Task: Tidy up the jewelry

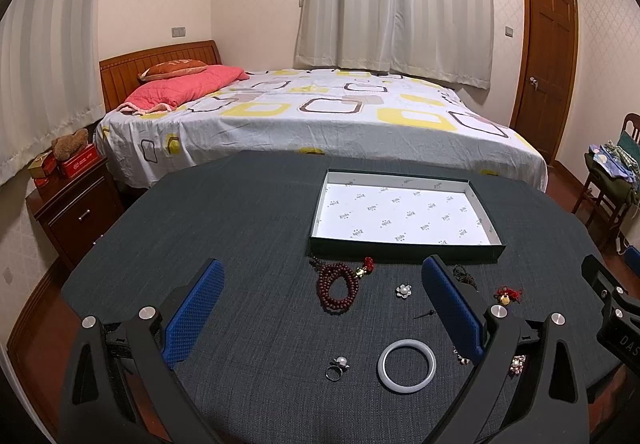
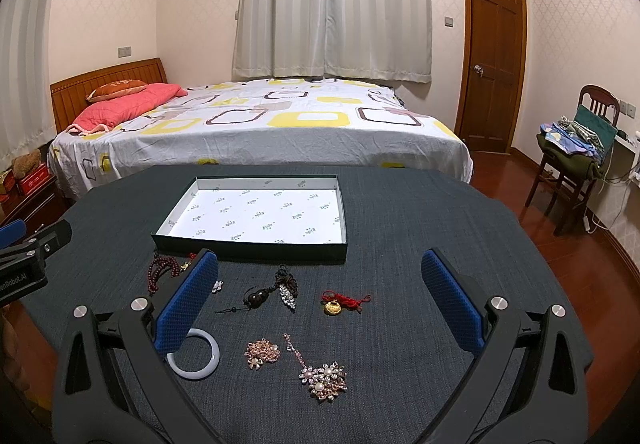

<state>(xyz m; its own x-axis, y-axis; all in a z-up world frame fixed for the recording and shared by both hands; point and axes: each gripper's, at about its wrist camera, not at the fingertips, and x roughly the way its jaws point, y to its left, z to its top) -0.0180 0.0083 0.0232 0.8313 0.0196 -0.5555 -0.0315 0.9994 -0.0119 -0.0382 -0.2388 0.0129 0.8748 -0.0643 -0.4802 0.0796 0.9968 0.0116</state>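
A shallow dark box with a white printed lining [image 1: 404, 218] [image 2: 256, 210] lies open on the dark table. Jewelry lies in front of it: a red bead bracelet [image 1: 338, 286] [image 2: 158, 272], a white bangle [image 1: 406, 365] [image 2: 198, 358], a pearl ring [image 1: 337, 366], a small pearl flower [image 1: 403, 290], a gold charm on red cord [image 2: 340, 303], a dark pendant [image 2: 276, 290], a pink chain [image 2: 261, 352] and a pearl flower brooch [image 2: 325, 378]. My left gripper [image 1: 322, 314] is open and empty above the bracelet. My right gripper [image 2: 318, 310] is open and empty above the charm.
The table [image 1: 240, 212] has a rounded edge. A bed [image 1: 312, 116] stands behind it, a nightstand [image 1: 72, 200] at the left, a chair with clothes [image 2: 576, 152] and a wooden door [image 2: 494, 56] at the right.
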